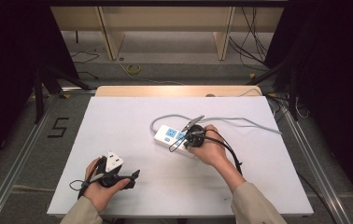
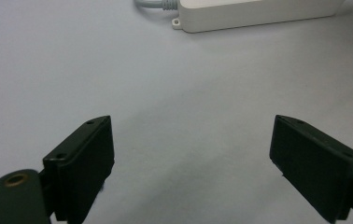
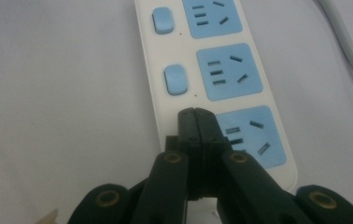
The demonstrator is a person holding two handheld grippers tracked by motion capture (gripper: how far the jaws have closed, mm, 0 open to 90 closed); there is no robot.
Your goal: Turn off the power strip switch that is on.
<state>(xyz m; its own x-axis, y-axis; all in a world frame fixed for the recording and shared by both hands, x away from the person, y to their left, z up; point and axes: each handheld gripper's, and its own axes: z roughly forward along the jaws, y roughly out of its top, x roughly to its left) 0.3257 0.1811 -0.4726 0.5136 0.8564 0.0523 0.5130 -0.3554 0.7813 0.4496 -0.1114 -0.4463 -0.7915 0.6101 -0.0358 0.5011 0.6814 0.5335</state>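
A white power strip (image 1: 166,134) with blue sockets lies on the white table (image 1: 118,116), a little right of centre. In the right gripper view, two blue rocker switches (image 3: 174,79) sit beside its sockets (image 3: 229,71). My right gripper (image 3: 195,114) is shut with nothing between its jaws. Its tips are over the strip's switch column beside the nearest socket (image 3: 254,135) and hide what lies under them. A hand holds this right gripper (image 1: 184,136) over the strip. My left gripper (image 1: 131,178) is open low over bare table at the front left. The strip (image 2: 258,14) lies well beyond the left gripper (image 2: 191,122).
The strip's grey cable (image 1: 240,120) loops behind the strip and runs off to the right across the table. Black gripper cables (image 1: 228,149) trail by the right hand. Beyond the far edge are floor, wooden legs (image 1: 111,42) and loose wires.
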